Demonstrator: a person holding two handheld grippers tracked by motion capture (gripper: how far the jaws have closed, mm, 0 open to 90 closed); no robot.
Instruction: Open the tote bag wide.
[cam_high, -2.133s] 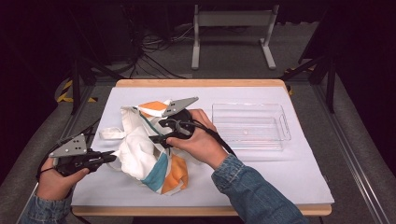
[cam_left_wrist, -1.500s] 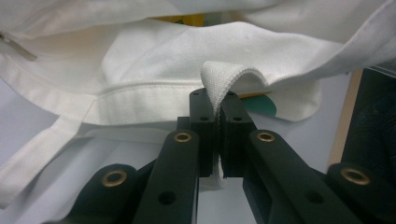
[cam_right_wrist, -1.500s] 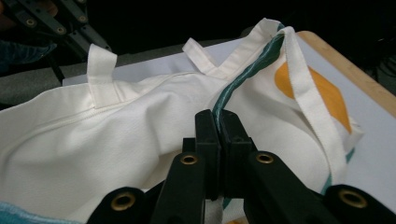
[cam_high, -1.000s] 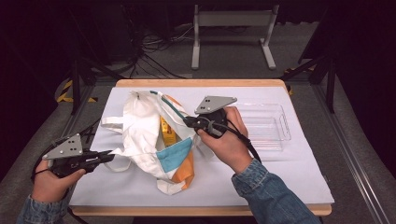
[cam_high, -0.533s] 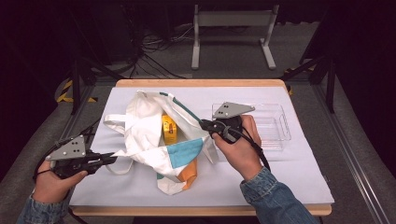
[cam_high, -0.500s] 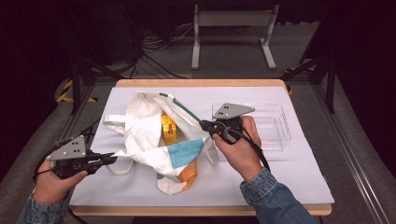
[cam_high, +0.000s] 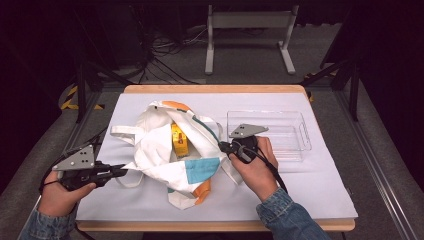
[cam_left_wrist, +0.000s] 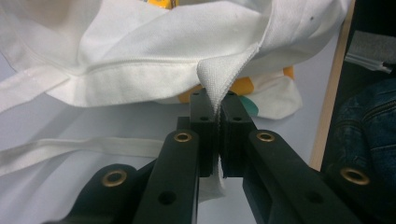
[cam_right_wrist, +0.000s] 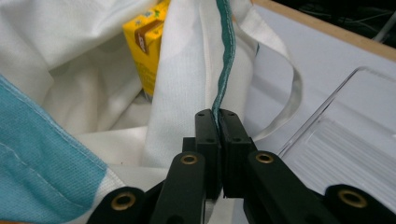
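A white cloth tote bag (cam_high: 170, 150) with teal and orange patches lies spread on the white table cover. Its mouth is pulled open, and a yellow carton (cam_high: 179, 141) stands inside. At the bag's left edge my left gripper (cam_high: 122, 170) is shut on the white hem (cam_left_wrist: 219, 81). My right gripper (cam_high: 221, 145) is shut on the bag's teal-edged rim (cam_right_wrist: 223, 70) at the right side. The yellow carton (cam_right_wrist: 147, 42) shows inside the bag just beyond that rim. A white strap (cam_left_wrist: 70, 149) trails flat on the table below the bag.
A clear plastic tray (cam_high: 285, 131) sits at the right of the table, just behind my right hand. A metal stand (cam_high: 250, 30) and cables lie on the floor beyond the table's far wooden edge (cam_high: 215, 89).
My right gripper has pulled the bag's rim to the right, toward the tray, spreading the bag's mouth wide and baring the yellow carton. The left gripper has held its place.
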